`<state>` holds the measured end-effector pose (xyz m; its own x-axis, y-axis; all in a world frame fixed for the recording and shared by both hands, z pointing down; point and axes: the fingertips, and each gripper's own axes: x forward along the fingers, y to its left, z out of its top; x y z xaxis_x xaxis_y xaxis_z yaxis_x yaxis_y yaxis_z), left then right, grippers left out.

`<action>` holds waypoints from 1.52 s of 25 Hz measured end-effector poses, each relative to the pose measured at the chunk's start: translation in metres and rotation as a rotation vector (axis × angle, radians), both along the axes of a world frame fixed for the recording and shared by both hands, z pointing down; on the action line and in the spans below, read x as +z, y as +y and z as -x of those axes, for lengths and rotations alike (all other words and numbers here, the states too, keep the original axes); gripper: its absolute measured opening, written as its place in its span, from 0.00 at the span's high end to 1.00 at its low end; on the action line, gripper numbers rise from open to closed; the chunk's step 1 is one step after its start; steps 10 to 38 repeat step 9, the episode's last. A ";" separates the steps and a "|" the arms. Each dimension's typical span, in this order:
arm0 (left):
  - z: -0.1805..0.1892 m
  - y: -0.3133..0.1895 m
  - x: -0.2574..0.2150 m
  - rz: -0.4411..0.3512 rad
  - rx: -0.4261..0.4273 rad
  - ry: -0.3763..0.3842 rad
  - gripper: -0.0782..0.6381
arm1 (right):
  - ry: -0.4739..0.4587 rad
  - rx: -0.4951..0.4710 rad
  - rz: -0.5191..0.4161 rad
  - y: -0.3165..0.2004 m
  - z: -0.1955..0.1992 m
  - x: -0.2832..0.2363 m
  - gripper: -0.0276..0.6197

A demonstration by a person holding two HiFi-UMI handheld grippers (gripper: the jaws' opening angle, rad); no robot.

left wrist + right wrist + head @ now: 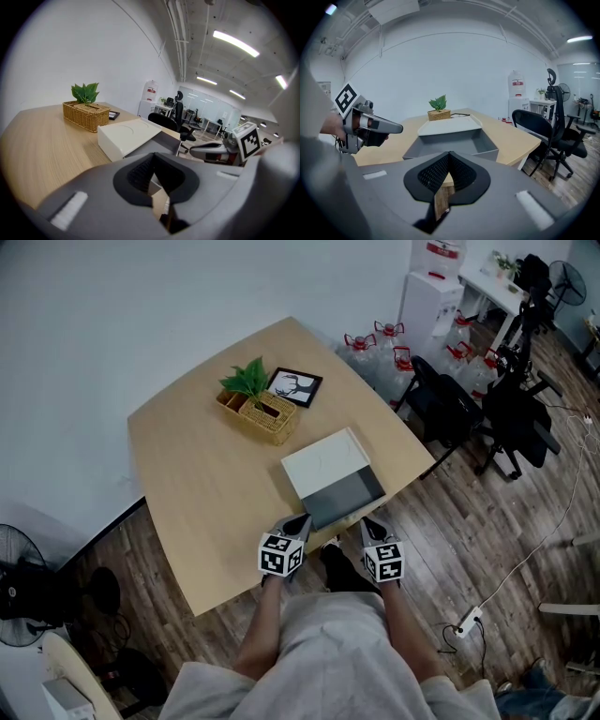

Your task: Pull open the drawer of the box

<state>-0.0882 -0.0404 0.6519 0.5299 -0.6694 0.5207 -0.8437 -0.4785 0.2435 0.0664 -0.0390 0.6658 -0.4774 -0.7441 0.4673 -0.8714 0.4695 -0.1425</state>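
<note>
Standing at the near edge of the table (187, 512), the person holds both tools low and close to the body, one at each front corner of the drawer (349, 495). The box (324, 461) sits near that edge with its white top up, turned a little so its front faces the person. The grey drawer is slid well out of it toward them. Its tray looks empty and its front reaches about to the table's edge. To my eye the pull is done, or very nearly.

The left gripper (300, 524) hangs just beside the drawer's left front corner, jaws pressed together with nothing between them. The right gripper (371, 524) is the same at the right corner: jaws closed on nothing, pointed along the drawer toward the box. Neither touches the drawer as far as I can tell. Flanking the front like that, they could be placed for letting go or for steadying. I'd guess letting go, since no jaw grips anything.

Further back, a wicker basket (266, 416) with a green plant (246, 379) and a small picture frame (294, 386) stand well apart from the box, behind it and clear of the drawer's path. The one risk I'd name is the drawer tipping off the table edge if it were drawn out further.
</note>
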 end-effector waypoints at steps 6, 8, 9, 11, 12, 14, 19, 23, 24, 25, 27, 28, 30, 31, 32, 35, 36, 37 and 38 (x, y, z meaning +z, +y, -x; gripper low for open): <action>0.006 -0.003 -0.003 -0.001 -0.008 0.001 0.82 | 0.003 -0.008 -0.002 -0.004 0.005 -0.004 0.95; 0.007 -0.003 -0.005 -0.002 -0.011 0.004 0.82 | 0.004 -0.011 -0.001 -0.003 0.007 -0.005 0.95; 0.008 -0.003 -0.005 -0.003 -0.013 0.006 0.82 | 0.005 -0.013 -0.002 -0.003 0.008 -0.005 0.95; 0.008 -0.003 -0.005 -0.003 -0.013 0.006 0.82 | 0.005 -0.013 -0.002 -0.003 0.008 -0.005 0.95; 0.008 -0.003 -0.005 -0.003 -0.013 0.006 0.82 | 0.005 -0.013 -0.002 -0.003 0.008 -0.005 0.95; 0.008 -0.003 -0.005 -0.003 -0.013 0.006 0.82 | 0.005 -0.013 -0.002 -0.003 0.008 -0.005 0.95; 0.008 -0.003 -0.005 -0.003 -0.013 0.006 0.82 | 0.005 -0.013 -0.002 -0.003 0.008 -0.005 0.95; 0.008 -0.003 -0.005 -0.003 -0.013 0.006 0.82 | 0.005 -0.013 -0.002 -0.003 0.008 -0.005 0.95; 0.008 -0.003 -0.005 -0.003 -0.013 0.006 0.82 | 0.005 -0.013 -0.002 -0.003 0.008 -0.005 0.95; 0.008 -0.003 -0.005 -0.003 -0.013 0.006 0.82 | 0.005 -0.013 -0.002 -0.003 0.008 -0.005 0.95; 0.008 -0.003 -0.005 -0.003 -0.013 0.006 0.82 | 0.005 -0.013 -0.002 -0.003 0.008 -0.005 0.95; 0.008 -0.003 -0.005 -0.003 -0.013 0.006 0.82 | 0.005 -0.013 -0.002 -0.003 0.008 -0.005 0.95; 0.008 -0.003 -0.005 -0.003 -0.013 0.006 0.82 | 0.005 -0.013 -0.002 -0.003 0.008 -0.005 0.95; 0.008 -0.003 -0.005 -0.003 -0.013 0.006 0.82 | 0.005 -0.013 -0.002 -0.003 0.008 -0.005 0.95; 0.008 -0.003 -0.005 -0.003 -0.013 0.006 0.82 | 0.005 -0.013 -0.002 -0.003 0.008 -0.005 0.95; 0.008 -0.003 -0.005 -0.003 -0.013 0.006 0.82 | 0.005 -0.013 -0.002 -0.003 0.008 -0.005 0.95; 0.008 -0.003 -0.005 -0.003 -0.013 0.006 0.82 | 0.005 -0.013 -0.002 -0.003 0.008 -0.005 0.95; 0.008 -0.003 -0.005 -0.003 -0.013 0.006 0.82 | 0.005 -0.013 -0.002 -0.003 0.008 -0.005 0.95; 0.008 -0.003 -0.005 -0.003 -0.013 0.006 0.82 | 0.005 -0.013 -0.002 -0.003 0.008 -0.005 0.95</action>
